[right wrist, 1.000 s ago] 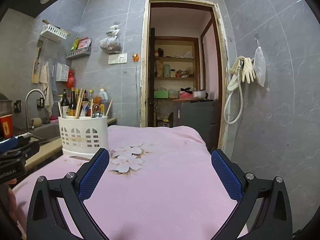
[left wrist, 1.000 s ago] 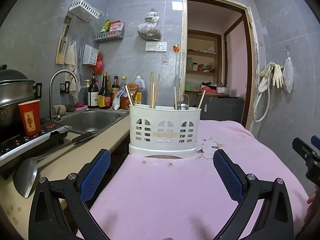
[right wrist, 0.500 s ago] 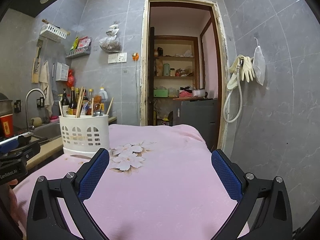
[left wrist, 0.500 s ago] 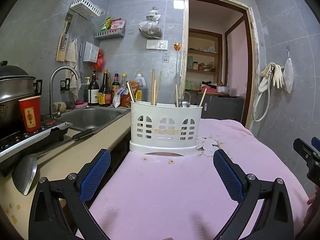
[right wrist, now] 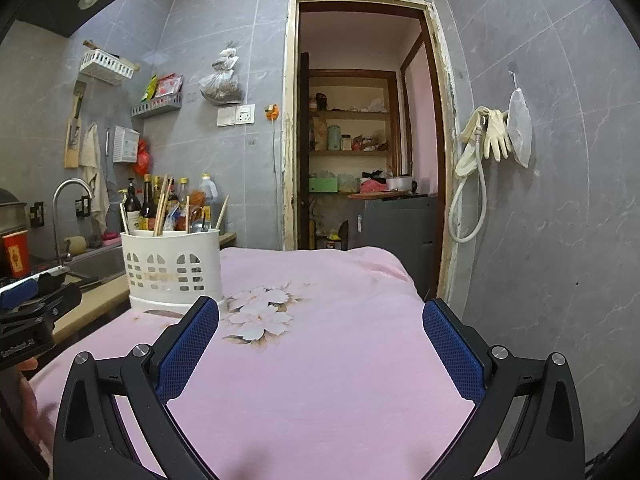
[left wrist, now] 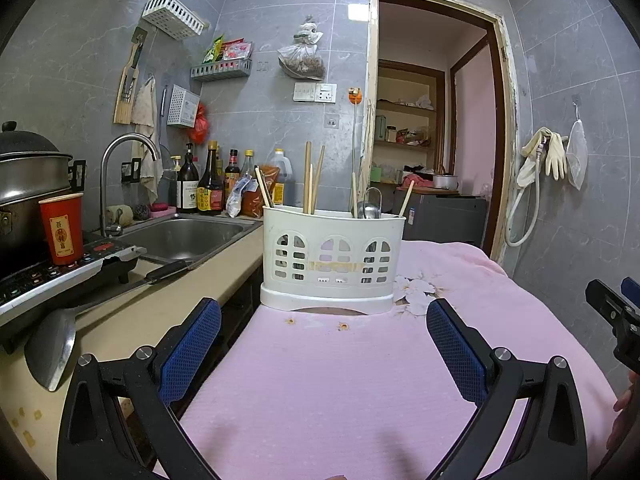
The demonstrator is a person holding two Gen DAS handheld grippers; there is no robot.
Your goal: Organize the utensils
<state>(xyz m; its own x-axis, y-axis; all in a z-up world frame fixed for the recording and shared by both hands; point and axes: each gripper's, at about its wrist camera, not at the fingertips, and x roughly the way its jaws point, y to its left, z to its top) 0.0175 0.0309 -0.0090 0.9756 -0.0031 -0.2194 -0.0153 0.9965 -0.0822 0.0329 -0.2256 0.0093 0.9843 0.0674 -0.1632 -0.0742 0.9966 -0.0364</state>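
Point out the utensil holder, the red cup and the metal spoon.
Holder (left wrist: 334,258), left wrist view, front wall.
Red cup (left wrist: 62,229), left wrist view, its side.
Spoon (left wrist: 371,211), left wrist view, bowl above the holder's rim.

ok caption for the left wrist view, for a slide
Open left gripper faces a white utensil holder on a pink cloth.

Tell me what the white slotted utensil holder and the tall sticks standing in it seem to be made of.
The white slotted utensil holder looks like moulded plastic: matte, smooth, with cut-out arched windows. The tall tan sticks appear to be wooden or bamboo chopsticks, dull and pale brown; which of the two, the look leaves open.
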